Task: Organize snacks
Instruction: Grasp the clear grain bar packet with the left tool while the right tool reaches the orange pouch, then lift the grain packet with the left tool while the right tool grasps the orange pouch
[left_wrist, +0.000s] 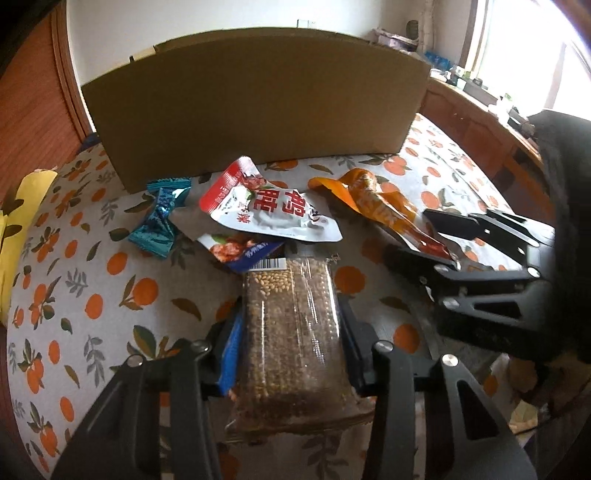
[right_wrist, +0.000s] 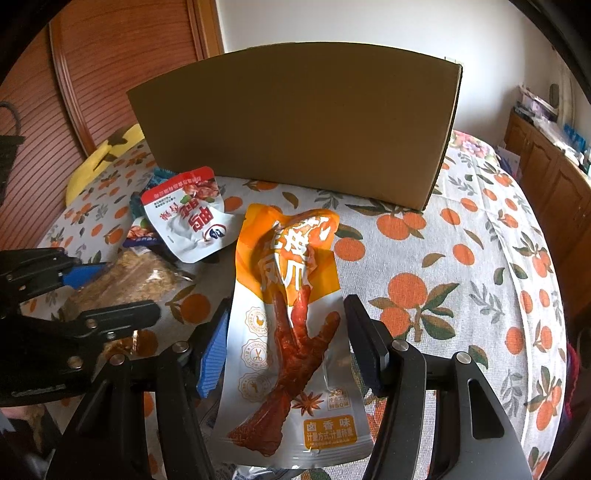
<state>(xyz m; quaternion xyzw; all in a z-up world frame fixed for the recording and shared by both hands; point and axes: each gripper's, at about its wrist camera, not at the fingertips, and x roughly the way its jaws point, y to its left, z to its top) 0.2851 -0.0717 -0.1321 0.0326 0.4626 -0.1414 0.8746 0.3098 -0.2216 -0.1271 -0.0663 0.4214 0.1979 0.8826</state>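
My left gripper (left_wrist: 291, 317) is shut on a clear pack of brown grain bars (left_wrist: 291, 332), held low over the table. My right gripper (right_wrist: 286, 332) straddles an orange chicken-foot pouch (right_wrist: 288, 325); its jaws stand apart beside the pouch and I cannot tell whether they pinch it. In the left wrist view the right gripper (left_wrist: 421, 236) shows at the pouch (left_wrist: 384, 206). A red-and-white pouch (left_wrist: 273, 210), a teal wrapped candy (left_wrist: 160, 221) and a blue-edged packet (left_wrist: 240, 251) lie before the cardboard box (left_wrist: 258, 110).
The table carries an orange-print cloth (right_wrist: 461, 277). The tall box (right_wrist: 303, 122) stands at the back. A yellow object (left_wrist: 18, 229) lies at the left edge. Wooden cabinets (right_wrist: 546, 177) are at the right and a slatted wooden door (right_wrist: 103, 62) behind.
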